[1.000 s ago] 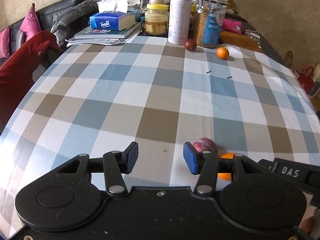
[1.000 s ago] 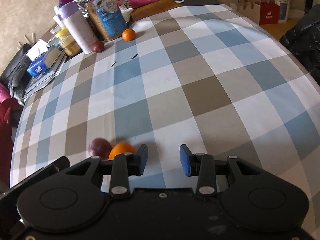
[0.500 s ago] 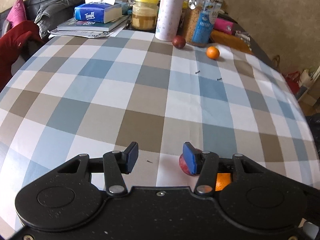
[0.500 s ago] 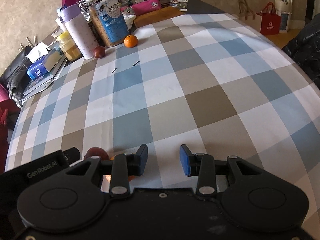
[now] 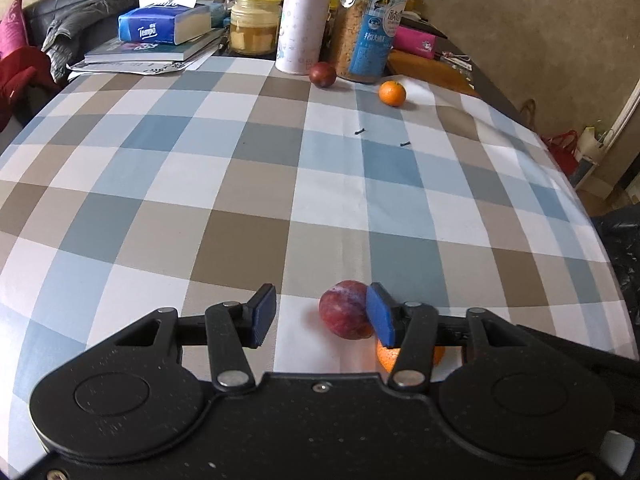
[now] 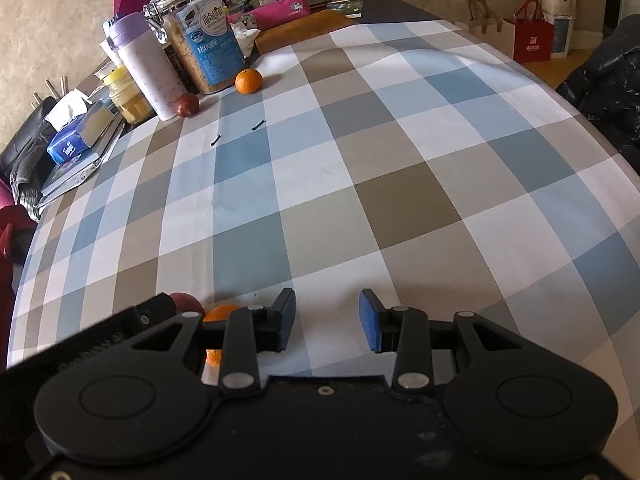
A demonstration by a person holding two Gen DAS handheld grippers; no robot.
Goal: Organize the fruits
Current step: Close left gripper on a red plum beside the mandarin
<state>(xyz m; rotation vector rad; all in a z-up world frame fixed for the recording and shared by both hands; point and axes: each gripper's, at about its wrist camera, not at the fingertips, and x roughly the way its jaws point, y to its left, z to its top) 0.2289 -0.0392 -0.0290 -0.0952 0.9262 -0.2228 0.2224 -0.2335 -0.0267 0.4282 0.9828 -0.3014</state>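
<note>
Here the near plum (image 5: pixel 345 314) is a dull red fruit with a pale, dusty bloom over its upper side, a little longer than it is wide. Its long axis lies tilted across the left wrist view, running from upper left toward lower right. It sits on the checked cloth of the bench (image 5: pixel 248 184), inside the span of the left gripper (image 5: pixel 320 320) and close against the right-hand blue pad; contact with that pad cannot be told. The other pad stands well clear of it, and the fingers are spreading wider. Just behind that right-hand finger lies a near orange (image 5: pixel 390 358), bright and round, mostly hidden, just beside the plum.

The right gripper (image 6: pixel 327 320) hovers over bare cloth with its fingers apart and nothing between them.

At the far end, a second darker plum (image 5: pixel 322 75) rests by a white and purple flask (image 5: pixel 301 20), and a second orange (image 5: pixel 392 93) lies near a glass jar (image 5: pixel 370 28).
</note>
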